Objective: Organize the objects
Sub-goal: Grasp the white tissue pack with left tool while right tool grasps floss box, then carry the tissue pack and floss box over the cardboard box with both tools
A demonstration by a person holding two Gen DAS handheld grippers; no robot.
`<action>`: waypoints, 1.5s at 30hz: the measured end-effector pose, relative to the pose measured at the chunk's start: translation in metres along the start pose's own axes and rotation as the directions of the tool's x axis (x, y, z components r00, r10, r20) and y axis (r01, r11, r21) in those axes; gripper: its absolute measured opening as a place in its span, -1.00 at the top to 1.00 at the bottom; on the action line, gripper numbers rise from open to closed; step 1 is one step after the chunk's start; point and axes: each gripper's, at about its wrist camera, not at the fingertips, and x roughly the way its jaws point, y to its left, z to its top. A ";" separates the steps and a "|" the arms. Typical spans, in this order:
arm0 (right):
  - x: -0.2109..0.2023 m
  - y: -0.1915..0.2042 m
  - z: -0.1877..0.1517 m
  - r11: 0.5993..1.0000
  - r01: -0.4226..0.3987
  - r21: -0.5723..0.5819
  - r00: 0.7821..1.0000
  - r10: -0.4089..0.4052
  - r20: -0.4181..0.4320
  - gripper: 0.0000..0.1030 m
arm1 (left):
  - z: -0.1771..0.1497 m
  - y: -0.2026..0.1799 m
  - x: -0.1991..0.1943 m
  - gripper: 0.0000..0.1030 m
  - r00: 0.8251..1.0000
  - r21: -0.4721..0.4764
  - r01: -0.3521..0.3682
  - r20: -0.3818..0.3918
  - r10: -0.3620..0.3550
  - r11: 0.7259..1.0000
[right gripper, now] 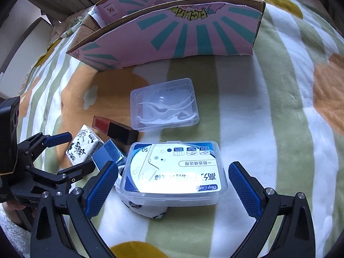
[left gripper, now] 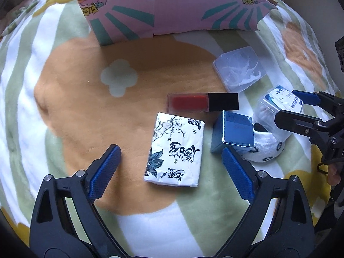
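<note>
The tissue pack (left gripper: 175, 150), soft and light, lies just in front of the lip gloss tube (left gripper: 203, 102) between the wide left tool (left gripper: 172, 163); grip its long edges. The right tool (right gripper: 173, 186), wide and empty, straddles the rigid, slippery floss-pick box (right gripper: 174, 172).

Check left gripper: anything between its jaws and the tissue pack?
Nothing visible. The left gripper is open, and the tissue pack lies flat on the blanket between its jaws. The blue box sits close beside the right-hand jaw.
</note>
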 end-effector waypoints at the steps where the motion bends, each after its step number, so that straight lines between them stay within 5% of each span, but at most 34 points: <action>1: 0.002 -0.001 0.000 1.000 -0.003 0.002 1.000 0.003 -0.001 -0.99 | 0.001 0.000 0.002 -0.82 1.000 0.002 -0.003 -0.002 0.003 1.000; 5: 0.008 -0.004 0.002 1.000 -0.015 0.016 1.000 0.015 -0.007 -0.98 | 0.002 -0.002 0.006 -0.69 1.000 0.024 -0.017 0.005 0.017 1.000; 8: 0.010 -0.005 0.002 0.999 -0.022 0.026 1.000 0.022 -0.021 -0.73 | 0.002 -0.004 0.009 -0.57 1.000 0.044 -0.030 0.003 0.030 0.999; 13: 0.009 -0.004 -0.001 0.999 -0.014 0.036 1.000 0.014 -0.020 -0.68 | 0.004 -0.004 0.011 0.16 0.999 0.059 -0.034 0.001 0.034 0.998; 14: 0.009 -0.003 -0.002 0.999 -0.011 0.035 1.000 0.011 -0.018 -0.68 | 0.005 -0.004 0.011 0.18 0.999 0.063 -0.033 0.000 0.033 0.997; 30: -0.017 0.016 0.003 0.999 -0.002 0.047 1.000 0.001 0.017 -0.67 | 0.011 -0.004 -0.014 0.19 1.000 0.056 -0.013 0.028 0.011 0.998; 45: -0.160 0.024 0.050 0.996 0.066 0.060 0.979 -0.077 0.190 -0.67 | 0.047 -0.013 -0.154 0.19 0.986 -0.053 -0.030 0.161 0.038 0.998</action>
